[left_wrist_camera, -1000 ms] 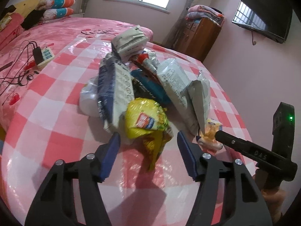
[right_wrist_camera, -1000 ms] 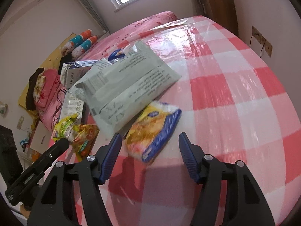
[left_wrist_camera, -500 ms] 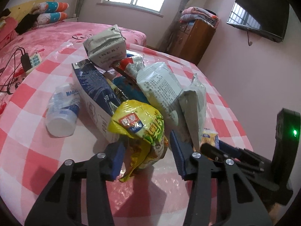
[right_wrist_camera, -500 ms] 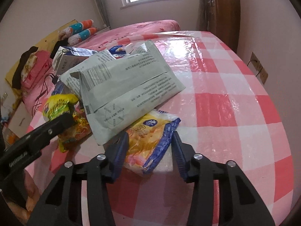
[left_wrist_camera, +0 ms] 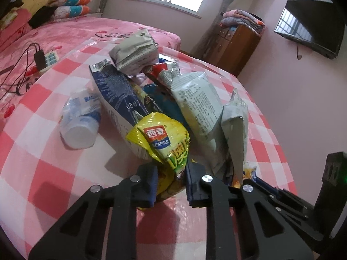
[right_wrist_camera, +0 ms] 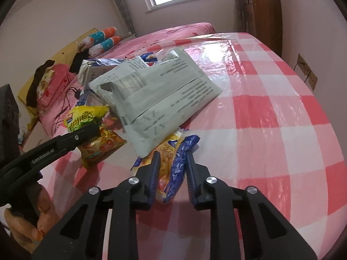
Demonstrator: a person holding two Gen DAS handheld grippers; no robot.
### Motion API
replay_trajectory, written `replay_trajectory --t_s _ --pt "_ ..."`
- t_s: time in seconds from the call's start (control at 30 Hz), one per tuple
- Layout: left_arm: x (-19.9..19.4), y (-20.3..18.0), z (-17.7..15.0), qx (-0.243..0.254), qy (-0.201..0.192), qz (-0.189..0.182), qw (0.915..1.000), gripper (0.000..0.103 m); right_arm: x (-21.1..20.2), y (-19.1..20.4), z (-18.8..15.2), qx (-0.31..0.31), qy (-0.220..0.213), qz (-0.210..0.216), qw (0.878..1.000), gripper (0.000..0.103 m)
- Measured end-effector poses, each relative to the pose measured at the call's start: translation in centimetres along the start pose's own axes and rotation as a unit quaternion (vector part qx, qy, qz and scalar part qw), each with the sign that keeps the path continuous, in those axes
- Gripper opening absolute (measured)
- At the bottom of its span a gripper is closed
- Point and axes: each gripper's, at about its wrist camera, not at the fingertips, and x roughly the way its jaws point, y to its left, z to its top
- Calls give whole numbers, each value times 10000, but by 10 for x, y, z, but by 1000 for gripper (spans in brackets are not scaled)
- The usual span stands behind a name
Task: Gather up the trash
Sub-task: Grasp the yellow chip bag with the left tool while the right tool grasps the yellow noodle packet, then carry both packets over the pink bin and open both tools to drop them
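A heap of wrappers lies on the pink-checked table [left_wrist_camera: 43,151]. My left gripper [left_wrist_camera: 171,173] is shut on the lower end of a yellow snack packet [left_wrist_camera: 160,134] at the heap's near edge. From the right wrist, that packet [right_wrist_camera: 83,119] shows at the left under a left finger [right_wrist_camera: 86,132]. My right gripper [right_wrist_camera: 171,162] has its jaws closing, and the pads pinch a crumpled orange and blue packet [right_wrist_camera: 168,147]. That packet pokes out from under a big grey-white bag [right_wrist_camera: 164,99].
The heap also holds a blue-white carton [left_wrist_camera: 117,91], a grey packet [left_wrist_camera: 134,52] on top and a plastic bottle [left_wrist_camera: 80,119] on its side. Behind stand a pink bed [left_wrist_camera: 65,28] with a power strip [left_wrist_camera: 46,58], a wooden cabinet [left_wrist_camera: 234,43] and a wall TV [left_wrist_camera: 312,28].
Both grippers went from wide open to closed, the left onto the yellow packet, the right onto the orange and blue packet. Both crept slightly forward.
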Motion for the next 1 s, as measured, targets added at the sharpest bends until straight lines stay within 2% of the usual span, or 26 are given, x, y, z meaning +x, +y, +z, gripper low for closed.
replay_trajectory --t_s 0.2,0.57,0.77,1.0 --pt "-18 15 -10 -156 62 -158 9997 19 -11 -2 -11 110 16 133 9998 21" --pt "-57 37 -29 -192 -42 -322 9993 19 -32 13 -33 306 225 717 9967 16" --pt "-80 58 -37 -277 -93 -386 9988 19 -44 44 -35 67 257 974 9949 16" --pt "-116 101 -41 -536 -366 -124 9978 19 -44 104 -24 -441 377 1531 9865 16"
